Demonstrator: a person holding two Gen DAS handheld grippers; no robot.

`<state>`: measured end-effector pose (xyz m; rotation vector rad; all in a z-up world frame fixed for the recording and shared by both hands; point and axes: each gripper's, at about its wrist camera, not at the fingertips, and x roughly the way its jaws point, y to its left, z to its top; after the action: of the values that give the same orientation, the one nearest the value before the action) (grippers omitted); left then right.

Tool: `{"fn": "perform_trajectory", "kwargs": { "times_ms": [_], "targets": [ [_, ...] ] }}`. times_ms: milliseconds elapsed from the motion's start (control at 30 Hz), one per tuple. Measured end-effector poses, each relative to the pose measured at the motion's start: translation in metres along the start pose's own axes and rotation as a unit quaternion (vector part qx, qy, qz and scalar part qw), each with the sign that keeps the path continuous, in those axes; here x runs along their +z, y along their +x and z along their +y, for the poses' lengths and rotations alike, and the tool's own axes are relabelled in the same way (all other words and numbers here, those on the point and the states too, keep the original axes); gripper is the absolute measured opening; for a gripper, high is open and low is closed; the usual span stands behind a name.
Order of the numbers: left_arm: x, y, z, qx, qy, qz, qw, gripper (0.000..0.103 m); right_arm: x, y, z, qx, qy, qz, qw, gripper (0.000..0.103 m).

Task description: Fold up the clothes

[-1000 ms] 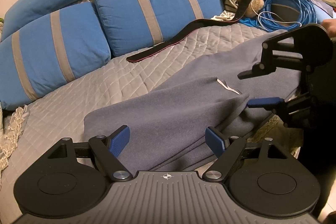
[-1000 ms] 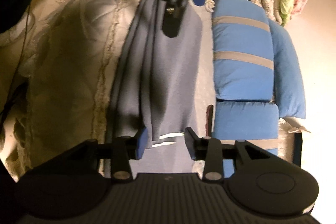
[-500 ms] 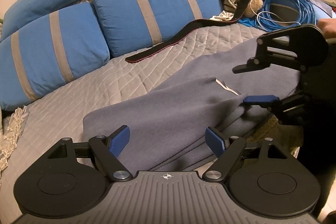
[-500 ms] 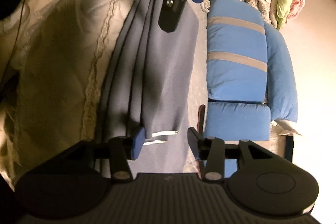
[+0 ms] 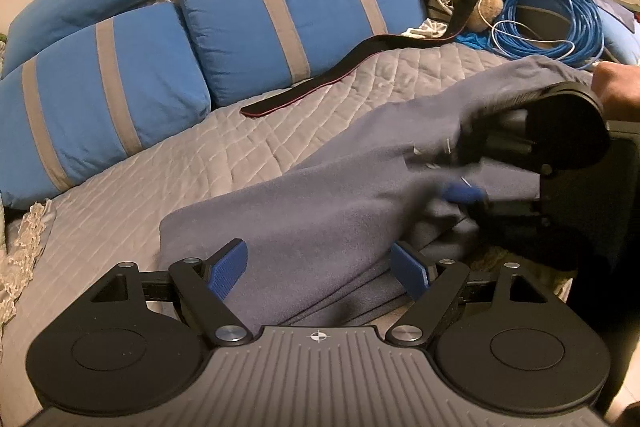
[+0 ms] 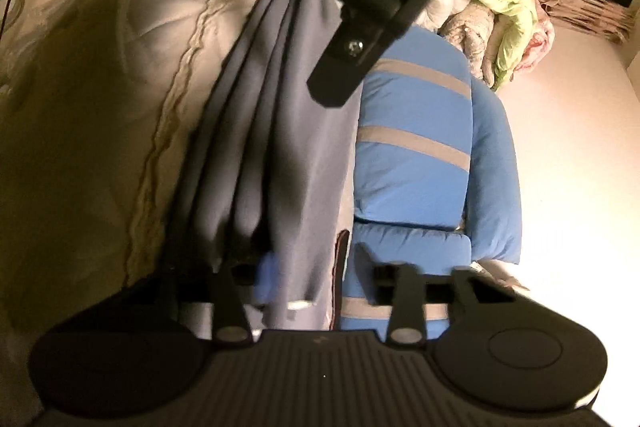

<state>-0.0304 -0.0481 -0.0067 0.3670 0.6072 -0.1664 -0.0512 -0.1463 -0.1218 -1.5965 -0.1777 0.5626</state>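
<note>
A grey-blue garment (image 5: 320, 195) lies in long folds on the quilted bed cover (image 5: 200, 167), its near edge hanging over the side. My left gripper (image 5: 320, 267) hovers open over that near edge, touching nothing. At the right, my right gripper (image 5: 460, 171) is blurred; its jaws are closing, with the garment's layered edge by a white label (image 5: 424, 151) between them. In the right wrist view the garment (image 6: 280, 147) runs between the right gripper's (image 6: 312, 275) fingers, which still stand apart. One left gripper finger (image 6: 360, 39) crosses the top of that view.
Blue cushions with grey stripes (image 5: 288, 11) line the back. A black strap (image 5: 344, 71) lies across the quilt. A blue cable coil (image 5: 560, 23) and bags sit at the far right. A hand (image 5: 616, 91) holds the right gripper. Cream lace bedding (image 6: 100, 107) hangs below the garment.
My right gripper has dipped and pushed in over the garment's edge, and its fingers have drawn a little closer. My left gripper has not moved.
</note>
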Motion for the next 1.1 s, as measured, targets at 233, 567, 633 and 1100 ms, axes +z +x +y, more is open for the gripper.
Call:
{"fn": "perform_trajectory", "kwargs": {
  "times_ms": [233, 567, 633, 1100],
  "targets": [
    [0.000, -0.001, -0.001, 0.000, 0.001, -0.001, 1.0000, 0.079, 0.004, -0.013, -0.020, 0.047, 0.011, -0.010, 0.999, 0.003],
    [0.000, 0.000, -0.001, 0.000, 0.003, 0.004, 1.0000, 0.079, 0.002, -0.005, -0.003, 0.082, -0.019, 0.010, 0.996, 0.025],
    [0.000, 0.000, -0.002, 0.000, 0.005, 0.006, 1.0000, 0.079, 0.001, -0.006, 0.000, 0.079, -0.024, 0.013, 0.997, 0.035],
    [0.000, 0.002, -0.002, -0.001, 0.012, 0.010, 0.9999, 0.079, -0.002, -0.024, -0.002, 0.086, -0.002, 0.001, 0.996, 0.064]
  ]
}}
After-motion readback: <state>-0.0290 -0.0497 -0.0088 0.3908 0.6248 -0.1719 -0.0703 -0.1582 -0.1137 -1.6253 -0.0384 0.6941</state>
